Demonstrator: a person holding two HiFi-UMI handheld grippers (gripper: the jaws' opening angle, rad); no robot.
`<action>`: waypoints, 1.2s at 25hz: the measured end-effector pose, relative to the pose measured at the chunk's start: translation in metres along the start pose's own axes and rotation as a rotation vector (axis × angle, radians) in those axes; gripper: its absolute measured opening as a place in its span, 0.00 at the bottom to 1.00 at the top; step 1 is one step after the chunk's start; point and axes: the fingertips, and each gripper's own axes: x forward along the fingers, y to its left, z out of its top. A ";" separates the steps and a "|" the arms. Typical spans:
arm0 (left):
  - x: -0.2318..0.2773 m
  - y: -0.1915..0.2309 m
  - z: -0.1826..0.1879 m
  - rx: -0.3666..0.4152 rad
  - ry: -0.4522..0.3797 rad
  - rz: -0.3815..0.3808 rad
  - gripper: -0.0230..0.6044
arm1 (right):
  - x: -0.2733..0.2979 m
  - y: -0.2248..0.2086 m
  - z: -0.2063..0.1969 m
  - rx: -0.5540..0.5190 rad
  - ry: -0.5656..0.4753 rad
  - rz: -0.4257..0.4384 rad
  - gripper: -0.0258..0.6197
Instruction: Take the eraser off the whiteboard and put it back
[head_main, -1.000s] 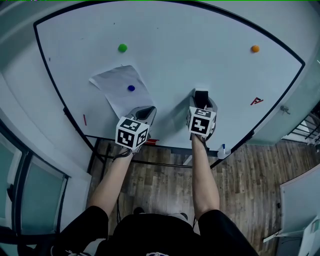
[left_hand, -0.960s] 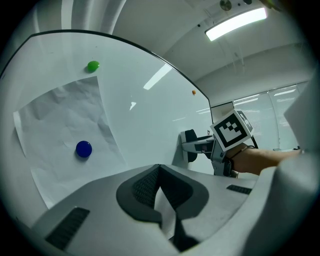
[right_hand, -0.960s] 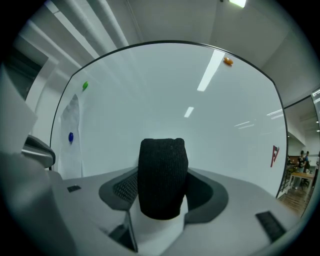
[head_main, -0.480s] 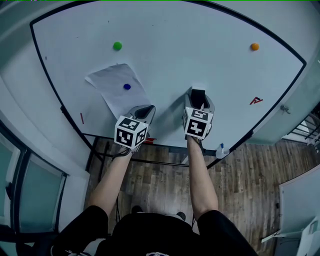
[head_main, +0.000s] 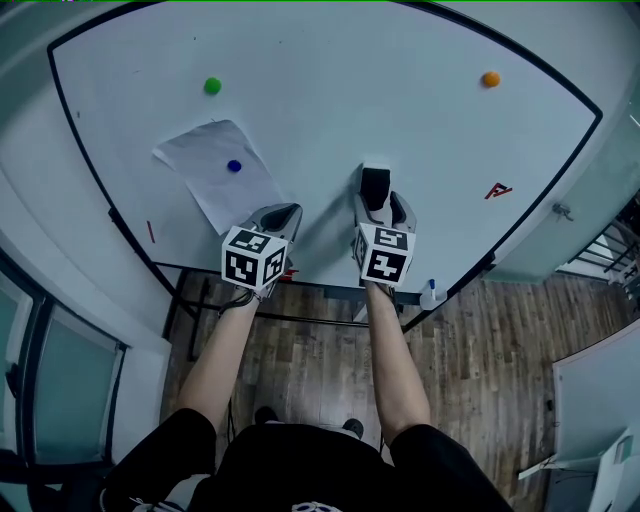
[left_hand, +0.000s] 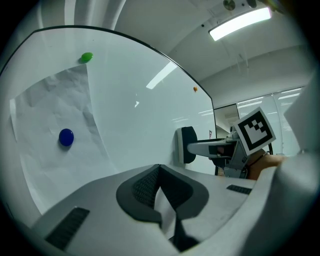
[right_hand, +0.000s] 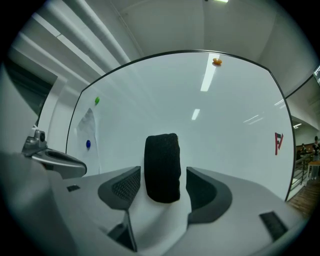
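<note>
Eraser stands dark and upright in the middle of the right gripper view, its pale back against the whiteboard, low and centre in the head view. Right gripper straddles it. Its jaws stand a little apart, one on each side, with a thin gap between each pad and the felt, so nothing is clamped. Left gripper hangs idle at the lower left of the board, jaws closed together on nothing, near the lower corner of a paper sheet pinned by a blue magnet.

The step looks like either the grip or the release at the board, and I cannot tell which. For a lift, close evenly on the eraser's two long flanks, with the pads over its middle. Then pull straight away from the board rather than sliding, since it probably clings by a magnet. For a release, back the jaws straight out without brushing either side. Keep the left gripper off the sheet.
</note>
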 end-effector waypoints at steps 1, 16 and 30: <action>0.002 -0.003 -0.001 -0.003 0.001 0.001 0.07 | -0.003 -0.001 -0.004 0.003 0.004 0.012 0.47; 0.023 -0.058 -0.022 -0.040 0.005 0.032 0.06 | -0.047 -0.058 -0.059 0.004 0.087 0.102 0.47; 0.035 -0.107 -0.035 -0.027 0.035 0.081 0.06 | -0.077 -0.112 -0.088 0.026 0.096 0.161 0.28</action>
